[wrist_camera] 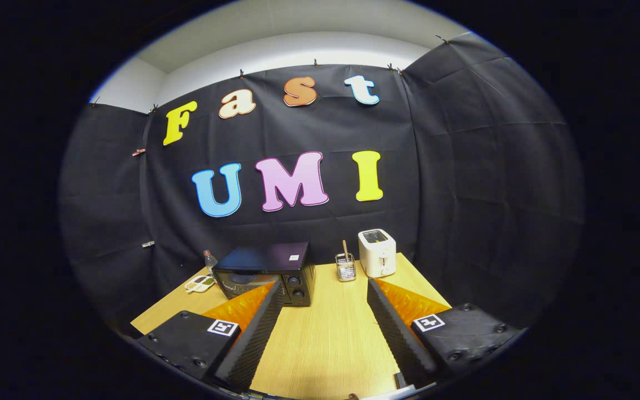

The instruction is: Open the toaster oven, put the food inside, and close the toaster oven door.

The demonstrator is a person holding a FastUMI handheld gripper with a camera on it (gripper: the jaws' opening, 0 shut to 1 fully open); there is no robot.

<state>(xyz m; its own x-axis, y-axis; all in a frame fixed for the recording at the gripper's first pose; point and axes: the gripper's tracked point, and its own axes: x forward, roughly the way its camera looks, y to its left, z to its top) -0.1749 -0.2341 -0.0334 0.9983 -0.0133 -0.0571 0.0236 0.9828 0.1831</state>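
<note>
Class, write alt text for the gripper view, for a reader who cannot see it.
The gripper is open above a wooden table, its fingers apart and holding nothing. Beyond the fingers stands a black toaster oven with its door shut, and to its right a small wire holder and a white toaster.

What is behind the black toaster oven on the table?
Behind the toaster oven, at its left corner, a small bottle stands; the oven covers its lower part. Further back is the black cloth wall. The open gripper holds nothing.
</note>
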